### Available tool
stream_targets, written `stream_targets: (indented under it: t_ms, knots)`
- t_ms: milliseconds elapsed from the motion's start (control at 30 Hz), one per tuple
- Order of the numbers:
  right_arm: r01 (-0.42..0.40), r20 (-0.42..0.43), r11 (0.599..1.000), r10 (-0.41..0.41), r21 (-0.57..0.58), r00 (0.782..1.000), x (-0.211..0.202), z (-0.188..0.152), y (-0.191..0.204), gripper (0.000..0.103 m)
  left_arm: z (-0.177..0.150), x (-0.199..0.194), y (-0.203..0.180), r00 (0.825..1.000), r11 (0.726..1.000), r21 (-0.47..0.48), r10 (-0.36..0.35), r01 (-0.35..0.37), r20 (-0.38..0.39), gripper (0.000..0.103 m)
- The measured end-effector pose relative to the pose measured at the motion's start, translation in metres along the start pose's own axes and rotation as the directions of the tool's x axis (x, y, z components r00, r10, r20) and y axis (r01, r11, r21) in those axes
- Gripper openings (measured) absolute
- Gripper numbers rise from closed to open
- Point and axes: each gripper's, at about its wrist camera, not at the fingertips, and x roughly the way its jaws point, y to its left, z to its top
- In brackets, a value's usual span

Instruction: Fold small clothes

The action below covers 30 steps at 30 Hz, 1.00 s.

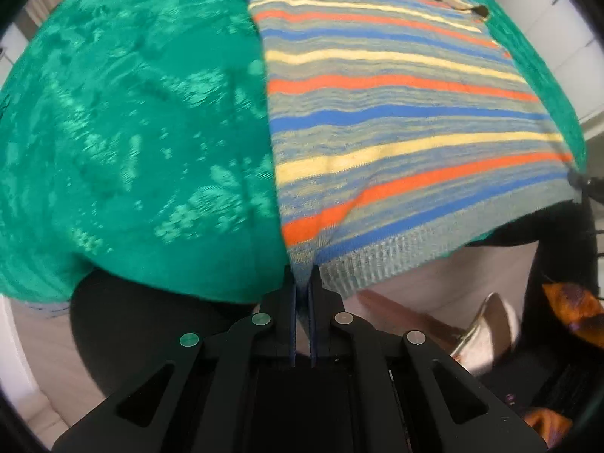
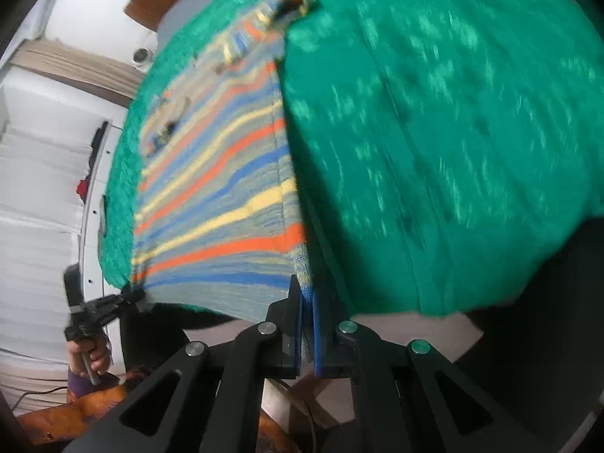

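Striped knit sweater (image 1: 396, 120) lying flat on green patterned tablecloth (image 1: 132, 132), hem overhanging near edge. Left gripper (image 1: 302, 287) and right gripper (image 2: 307, 294) pinching both hem corners. Next, likely: lifting together, folding hem toward collar.

My left tool (image 1: 302, 283) fills the bottom of the left wrist view: matte black plastic, two angled linkage arms on each side, each pinned with a round silver screw head, four in a row across the lower middle. Triangular cut-outs pierce the outer arms. The fingers (image 1: 317, 302) are black with thin blue pads on their inner faces. My right tool (image 2: 306, 302) is built the same way, black links, silver pins, blue pads. At the lower left of the right wrist view I see a hand (image 2: 88, 358) on a black handle with a metal rod, a purple cuff below it.
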Motion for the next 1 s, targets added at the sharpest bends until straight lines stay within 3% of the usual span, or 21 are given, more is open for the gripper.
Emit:
stream_targets:
  t_ms: [133,300,367,400,433,467,500,533,600,667,700,733,767,833,900,1000]
  knots:
    - [0.077,-0.048,0.997,-0.076,0.008,0.996,0.048,-0.006,-0.003,0.004,-0.007,0.025,0.0,0.996,0.998,0.006,0.066,-0.066,-0.052,0.003]
    - [0.132,-0.03,0.991,-0.133,-0.01,0.991,0.062,-0.002,0.002,0.004,-0.001,0.046,-0.02,0.984,0.986,0.024,0.169,-0.168,-0.061,0.004]
    - [0.142,-0.038,0.989,-0.143,-0.034,0.989,0.06,-0.001,0.005,0.005,-0.002,0.043,-0.03,0.98,0.981,0.015,0.196,-0.195,-0.047,0.009]
    - [0.145,-0.043,0.989,-0.147,-0.041,0.988,0.057,-0.002,0.006,0.012,-0.004,0.039,-0.031,0.98,0.981,0.011,0.193,-0.193,-0.039,0.014]
    - [0.156,-0.049,0.986,-0.159,-0.053,0.986,0.05,-0.004,0.005,0.018,-0.007,0.031,-0.033,0.982,0.982,0.006,0.187,-0.187,-0.025,0.03]
    - [0.186,-0.051,0.98,-0.19,-0.073,0.98,0.04,-0.005,0.004,0.032,-0.015,0.023,-0.043,0.983,0.983,0.002,0.184,-0.184,-0.007,0.05]
    - [0.237,-0.03,0.966,-0.241,-0.1,0.97,0.025,-0.006,0.003,0.043,-0.019,0.014,-0.043,0.983,0.983,-0.004,0.184,-0.184,0.022,0.058]
    - [0.303,0.01,0.944,-0.304,-0.129,0.953,0.008,-0.005,0.001,0.046,-0.023,0.002,-0.043,0.979,0.981,-0.012,0.193,-0.193,0.062,0.064]
    - [0.448,0.123,0.874,-0.432,-0.189,0.894,-0.026,0.006,0.007,0.047,-0.035,-0.029,-0.029,0.968,0.977,-0.03,0.212,-0.21,0.133,0.065]
    - [0.549,0.26,0.801,-0.492,-0.24,0.831,-0.057,0.029,0.025,0.052,-0.034,-0.052,-0.026,0.948,0.972,-0.07,0.233,-0.223,0.217,0.077]
    - [0.572,0.313,0.777,-0.491,-0.264,0.813,-0.066,0.041,0.038,0.059,-0.026,-0.063,-0.024,0.928,0.967,-0.103,0.251,-0.231,0.276,0.08]
    - [0.579,0.362,0.759,-0.472,-0.297,0.804,-0.071,0.057,0.055,0.061,-0.019,-0.073,-0.023,0.896,0.959,-0.147,0.281,-0.244,0.344,0.087]
    - [0.568,0.398,0.75,-0.433,-0.338,0.809,-0.071,0.072,0.073,0.061,-0.009,-0.072,-0.028,0.872,0.951,-0.179,0.304,-0.252,0.383,0.092]
    - [0.52,0.432,0.724,-0.332,-0.453,0.839,-0.056,0.1,0.113,0.063,0.012,-0.059,-0.031,0.8,0.924,-0.27,0.372,-0.271,0.471,0.095]
    - [0.453,0.413,0.688,-0.238,-0.567,0.879,-0.024,0.125,0.152,0.066,0.037,-0.049,-0.016,0.728,0.877,-0.358,0.47,-0.321,0.499,0.095]
    - [0.359,0.315,0.642,-0.189,-0.677,0.93,0.04,0.162,0.19,0.065,0.033,-0.029,-0.016,0.657,0.835,-0.402,0.545,-0.375,0.521,0.095]
